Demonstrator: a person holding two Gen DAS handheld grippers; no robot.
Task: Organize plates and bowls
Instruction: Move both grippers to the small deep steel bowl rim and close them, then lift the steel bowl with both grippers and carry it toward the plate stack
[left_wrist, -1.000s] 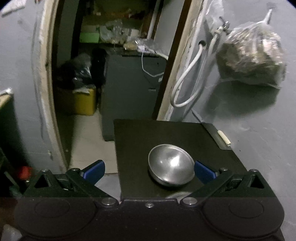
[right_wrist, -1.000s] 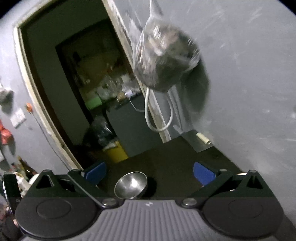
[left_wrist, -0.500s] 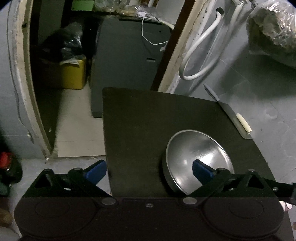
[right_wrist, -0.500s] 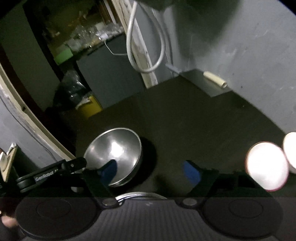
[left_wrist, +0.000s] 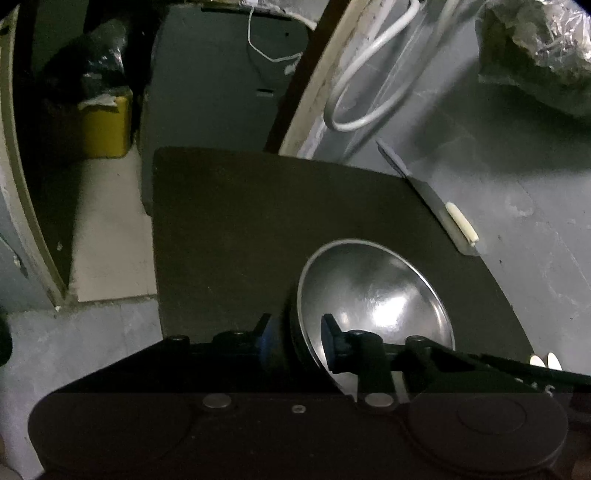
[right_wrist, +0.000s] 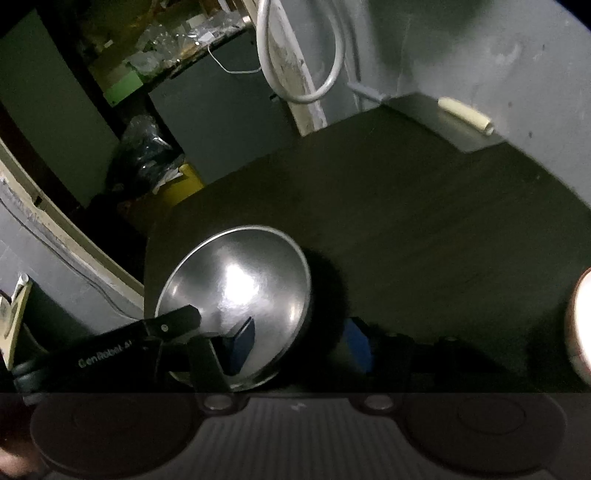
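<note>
Since a second ago both grippers have dropped from facing the wall to the steel bowl (left_wrist: 373, 299), which now fills the near view. Left gripper (left_wrist: 295, 341): jaws closing, straddling the bowl's left rim; contact unclear. Right gripper (right_wrist: 301, 345): jaws closing astride the right rim, not visibly touching. Lettering "GenRobot.AI" legible on the left gripper's arm in the right view. Bowl upright on a dark table (left_wrist: 240, 221), near edge. Grey wall (left_wrist: 535, 166), white hose (left_wrist: 369, 92), open doorway, yellow bin (left_wrist: 107, 127).
</note>
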